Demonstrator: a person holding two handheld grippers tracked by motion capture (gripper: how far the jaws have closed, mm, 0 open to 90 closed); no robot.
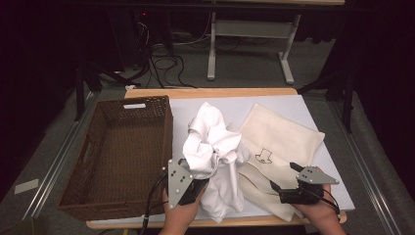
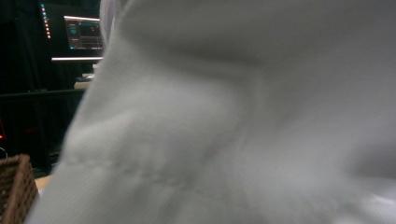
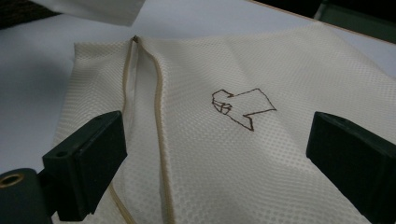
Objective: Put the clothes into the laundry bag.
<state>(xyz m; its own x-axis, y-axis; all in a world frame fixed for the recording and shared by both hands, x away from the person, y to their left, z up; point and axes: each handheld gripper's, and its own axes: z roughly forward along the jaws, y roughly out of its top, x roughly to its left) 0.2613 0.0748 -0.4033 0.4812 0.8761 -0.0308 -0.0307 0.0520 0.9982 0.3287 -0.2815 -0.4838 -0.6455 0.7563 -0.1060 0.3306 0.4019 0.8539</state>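
Note:
A crumpled white garment (image 1: pixel 215 142) is bunched up off the table, with its lower end drooping to the front edge. My left gripper (image 1: pixel 198 178) is at the bunch's lower left, jaws buried in the folds and apparently shut on the cloth. In the left gripper view the white garment (image 2: pixel 233 116) covers the jaws. A cream mesh bag (image 1: pixel 279 134) with a small brown shirt drawing lies flat to the right. My right gripper (image 1: pixel 283 176) hovers open over its near corner. In the right gripper view the right gripper (image 3: pixel 215 158) straddles the mesh bag (image 3: pixel 280 65) beside its zipper opening (image 3: pixel 140 70).
A brown wicker basket (image 1: pixel 164 132) stands with nothing in it at the table's left, close to my left hand. The white table cover (image 1: pixel 235 105) shows bare behind the garment. Beyond the far table edge are a desk frame and floor cables.

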